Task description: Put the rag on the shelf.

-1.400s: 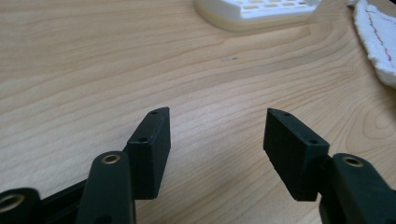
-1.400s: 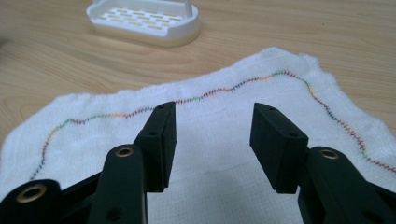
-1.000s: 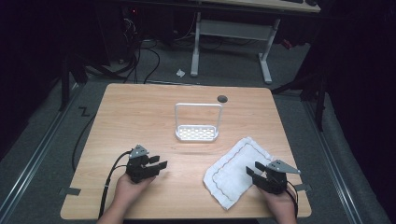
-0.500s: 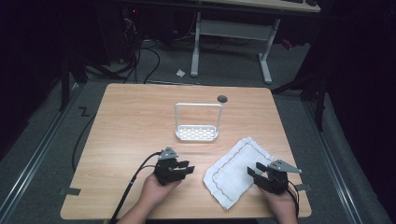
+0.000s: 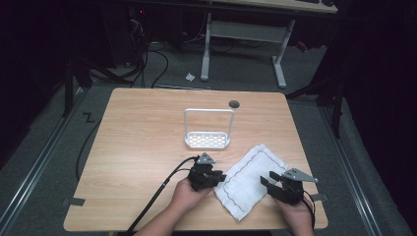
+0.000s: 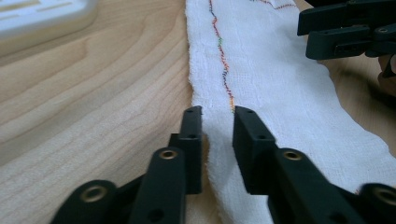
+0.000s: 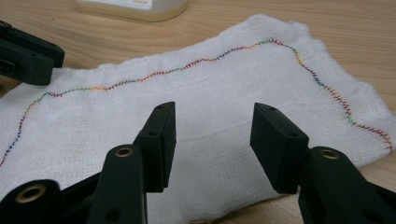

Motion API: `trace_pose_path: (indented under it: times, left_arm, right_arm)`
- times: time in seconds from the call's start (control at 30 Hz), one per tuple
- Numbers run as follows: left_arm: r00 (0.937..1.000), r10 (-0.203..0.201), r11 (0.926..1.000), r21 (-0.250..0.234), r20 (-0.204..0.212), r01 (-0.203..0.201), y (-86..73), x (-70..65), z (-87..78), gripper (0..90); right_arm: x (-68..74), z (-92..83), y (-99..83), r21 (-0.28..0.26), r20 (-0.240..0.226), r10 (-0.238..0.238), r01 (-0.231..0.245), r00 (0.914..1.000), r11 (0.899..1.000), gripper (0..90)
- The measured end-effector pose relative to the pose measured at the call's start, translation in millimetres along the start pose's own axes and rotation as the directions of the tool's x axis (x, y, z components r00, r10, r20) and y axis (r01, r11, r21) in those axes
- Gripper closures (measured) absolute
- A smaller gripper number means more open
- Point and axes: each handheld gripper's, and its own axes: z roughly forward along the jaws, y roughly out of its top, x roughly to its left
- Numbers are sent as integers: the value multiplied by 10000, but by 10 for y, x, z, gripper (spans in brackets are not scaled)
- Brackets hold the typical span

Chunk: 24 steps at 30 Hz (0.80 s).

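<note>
A white cloth [image 5: 253,177] with multicoloured stitching along its border lies flat on the front right of the wooden table [image 5: 137,147]. My left gripper [image 5: 218,177] is at the cloth's left edge. In the left gripper view its jaws [image 6: 218,116] stand a narrow gap apart, low over the cloth's [image 6: 280,84] hem. My right gripper [image 5: 268,183] is at the cloth's right near edge. It stands wide open [image 7: 212,121] just above the cloth [image 7: 224,102], with nothing between its jaws.
A white rack with a perforated base and a hoop handle [image 5: 207,140] stands behind the cloth at mid-table. A dark round hole [image 5: 234,103] sits near the far edge. Bare wood spreads across the table's left half.
My left gripper has moved right across the table, from the front left to the cloth's left edge. The right gripper has stayed put.
</note>
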Motion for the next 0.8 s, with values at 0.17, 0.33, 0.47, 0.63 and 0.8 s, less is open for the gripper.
trace_pose_path:
  times: [0.17, 0.33, 0.47, 0.63, 0.8]
  left_arm:
    - [9999, 51, 10000, 58, -112, -51, -44, -6, -33, 887]
    - [9995, 271, 9996, 85, -136, -270, -86, -35, -120, 892]
    - [9993, 331, 9992, 241, -150, -327, -177, -47, -233, 892]
    - [9993, 317, 9990, 320, -202, -311, -301, -42, -371, 893]
    - [9975, 511, 9974, 530, -491, -485, -526, -94, -573, 893]
  right_arm:
    - [-5, 2, -2, 5, -19, -24, 24, 10000, 10000, 510]
    - [-5, 3, -3, 25, -13, 10, -10, 10000, 10000, 510]
    - [14, 7, -9, 81, -47, -31, 31, 10000, 10000, 510]
    - [32, 28, -6, 149, -106, -76, 77, 9999, 9999, 513]
    - [69, 39, -6, 209, -133, -179, 182, 9998, 9996, 516]
